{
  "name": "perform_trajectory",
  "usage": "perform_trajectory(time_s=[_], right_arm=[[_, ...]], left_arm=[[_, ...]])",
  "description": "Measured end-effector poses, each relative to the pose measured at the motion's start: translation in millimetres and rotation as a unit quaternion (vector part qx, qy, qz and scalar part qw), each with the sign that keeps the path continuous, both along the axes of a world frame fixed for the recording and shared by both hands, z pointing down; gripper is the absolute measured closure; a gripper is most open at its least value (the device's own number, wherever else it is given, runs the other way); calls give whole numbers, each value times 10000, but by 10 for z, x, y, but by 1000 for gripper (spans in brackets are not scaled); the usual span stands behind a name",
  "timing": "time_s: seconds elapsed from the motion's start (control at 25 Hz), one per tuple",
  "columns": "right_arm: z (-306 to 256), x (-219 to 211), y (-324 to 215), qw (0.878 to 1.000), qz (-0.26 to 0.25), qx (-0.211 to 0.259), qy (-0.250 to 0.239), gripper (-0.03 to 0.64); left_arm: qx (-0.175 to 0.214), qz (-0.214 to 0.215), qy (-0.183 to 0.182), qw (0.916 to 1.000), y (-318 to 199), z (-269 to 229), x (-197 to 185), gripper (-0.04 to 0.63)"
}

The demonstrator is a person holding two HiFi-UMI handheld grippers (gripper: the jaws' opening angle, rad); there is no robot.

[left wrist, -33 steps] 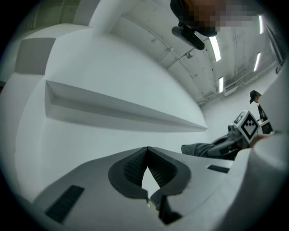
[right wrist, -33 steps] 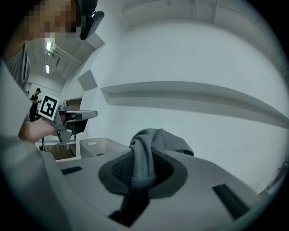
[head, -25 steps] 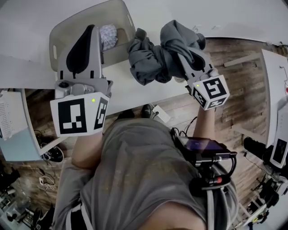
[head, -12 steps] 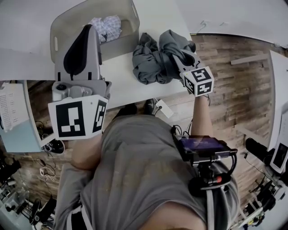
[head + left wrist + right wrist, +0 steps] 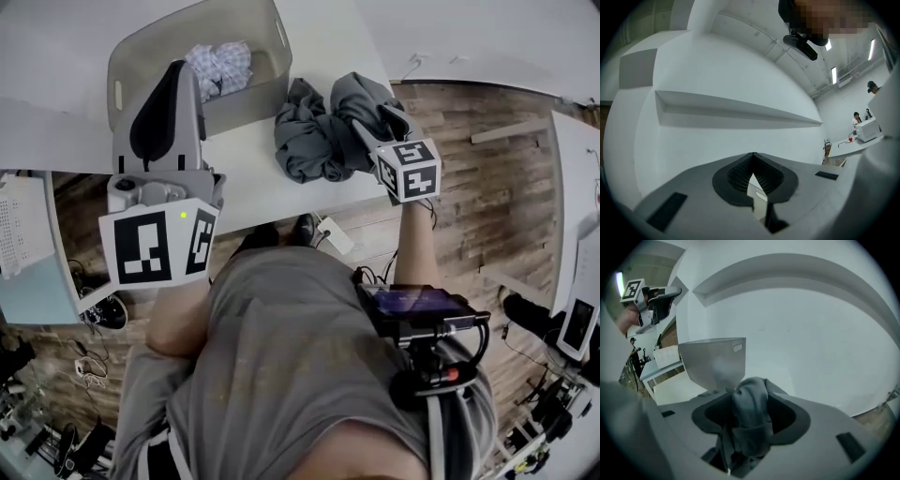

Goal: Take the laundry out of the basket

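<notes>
left gripper (image 5: 753,161): sat idle, pads pressed together on nothing.
right gripper (image 5: 749,397): just been opening, spread wide, with a fold of the grey garment (image 5: 314,136) loose between the pads.
step: looked like dropping off that garment.
next: probably needed pulling clear of the fold, then going for the patterned cloth (image 5: 220,66).
grey garment: lay crumpled and floppy on the white table (image 5: 253,187), just right of the basket (image 5: 122,70).
patterned cloth: sat bunched inside the basket.

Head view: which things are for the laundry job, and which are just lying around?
For the job: basket, patterned cloth inside it, grey garment beside it.
Just lying about: white adapter, side desk, cables.
</notes>
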State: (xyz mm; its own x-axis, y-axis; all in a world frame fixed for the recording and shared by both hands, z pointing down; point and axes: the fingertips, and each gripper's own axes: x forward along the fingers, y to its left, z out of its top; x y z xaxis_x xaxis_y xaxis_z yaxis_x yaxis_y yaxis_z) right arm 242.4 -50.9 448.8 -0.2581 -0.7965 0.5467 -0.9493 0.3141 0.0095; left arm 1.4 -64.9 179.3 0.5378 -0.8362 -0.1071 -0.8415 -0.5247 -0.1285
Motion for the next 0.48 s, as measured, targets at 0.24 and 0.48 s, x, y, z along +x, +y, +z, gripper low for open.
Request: perform_trajectory(time_s=[0.24, 0.48], right_arm=[[-794, -199, -87, 9951, -255, 893, -345, 391], [-1707, -675, -192, 9731, -751, 2102, -578, 518]], left_arm=[[77, -18, 153, 9999, -75, -24, -67, 588], [210, -128, 247, 9994, -101, -119, -149, 588]])
